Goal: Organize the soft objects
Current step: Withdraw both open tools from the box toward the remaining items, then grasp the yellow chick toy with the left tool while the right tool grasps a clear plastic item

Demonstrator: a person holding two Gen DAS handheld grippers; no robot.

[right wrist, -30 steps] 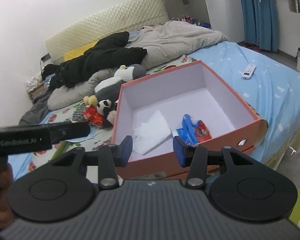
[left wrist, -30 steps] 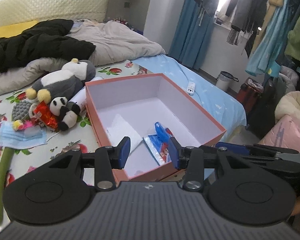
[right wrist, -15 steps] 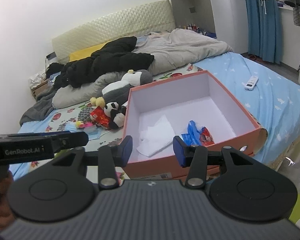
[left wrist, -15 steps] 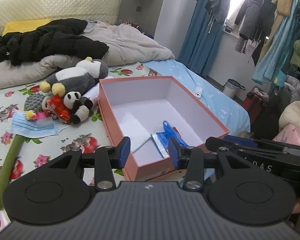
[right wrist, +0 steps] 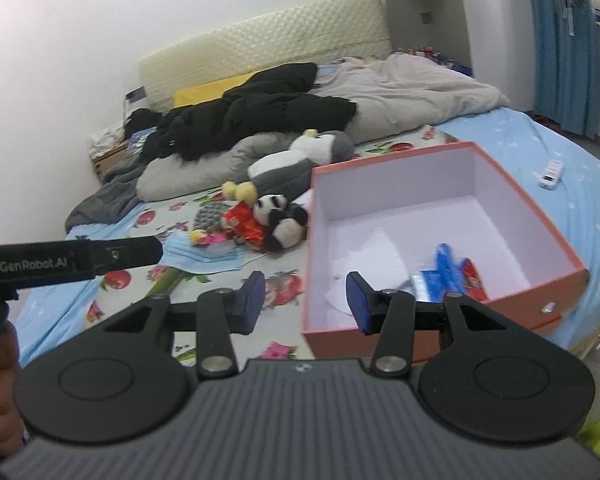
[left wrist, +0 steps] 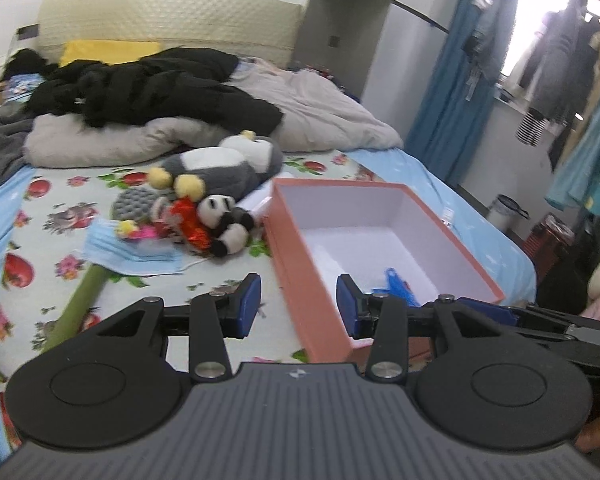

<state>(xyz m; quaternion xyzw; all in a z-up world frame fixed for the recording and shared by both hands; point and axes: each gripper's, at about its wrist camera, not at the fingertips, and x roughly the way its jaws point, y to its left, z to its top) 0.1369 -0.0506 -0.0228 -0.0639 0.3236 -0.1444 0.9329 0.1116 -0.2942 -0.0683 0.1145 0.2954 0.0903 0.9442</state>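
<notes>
- Orange box (right wrist: 440, 322): open-topped, white inside, standing on the bed (right wrist: 540, 152) near its foot-end edge.
- Contents of the box: a blue packet (right wrist: 446, 270) with red printing, lying on the floor of the box at the near side; white paper (right wrist: 370, 258) just beside it, toward the left wall. The far half of the box floor is bare.
- Soft things outside the box, in a heap just left of it: a grey-and-white penguin plush (right wrist: 296, 170); a small panda plush (right wrist: 282, 222) lying against the box's left wall; a red foil packet (right wrist: 246, 220); a grey knobbly ball (right wrist: 210, 216); a blue face mask (right wrist: 208, 256).
- White remote (right wrist: 551, 174): on the blue sheet, right of the box, apart from it.
- Left gripper (left wrist: 298, 304): jaws parted, nothing between them, above the box's near-left corner.
- Right gripper (right wrist: 305, 302): jaws parted, likewise empty, before the box's near edge.
</notes>
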